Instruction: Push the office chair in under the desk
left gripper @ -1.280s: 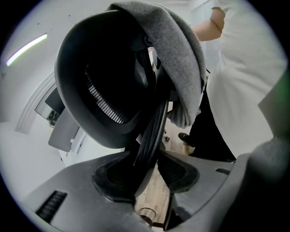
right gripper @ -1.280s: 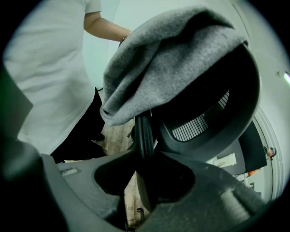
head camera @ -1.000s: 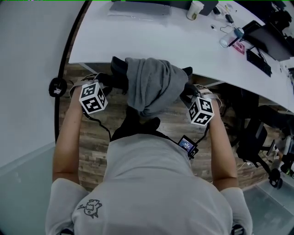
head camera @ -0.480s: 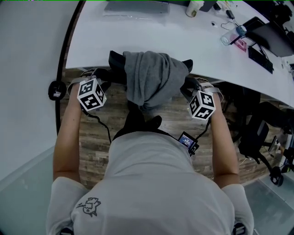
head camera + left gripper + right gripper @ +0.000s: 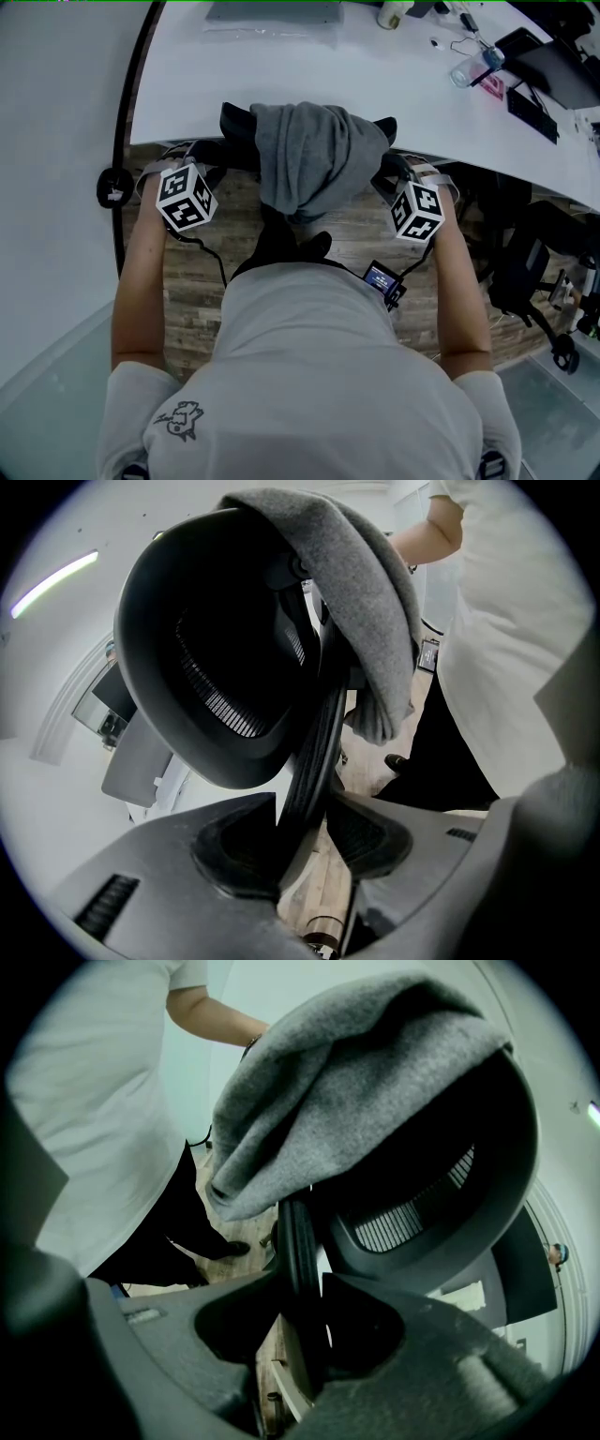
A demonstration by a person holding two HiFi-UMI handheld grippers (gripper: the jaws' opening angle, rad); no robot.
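1. Squeezing tight, the fingers [image 5: 234, 855] of the left gripper [image 5: 302, 829] are clamped on the thin black edge of the office chair [image 5: 206, 658], one finger on each side of its back.
2. The fingers [image 5: 375, 1335] of the right gripper [image 5: 298, 1309] are clamped the same way on the other side edge of that chair back.
3. A grey cloth [image 5: 314, 159] hangs over the top of the chair back, between the two grippers.
4. The chair back stands right at the edge of the white counter [image 5: 281, 75]. The seat is hidden, so I cannot tell how far under it is.
5. The person's arms reach down to the grippers, one on each side of the chair, over a brown wood floor [image 5: 192, 281].
6. A cup [image 5: 394, 13] and a clear bottle [image 5: 467, 69] stand on the counter, well apart from the chair.
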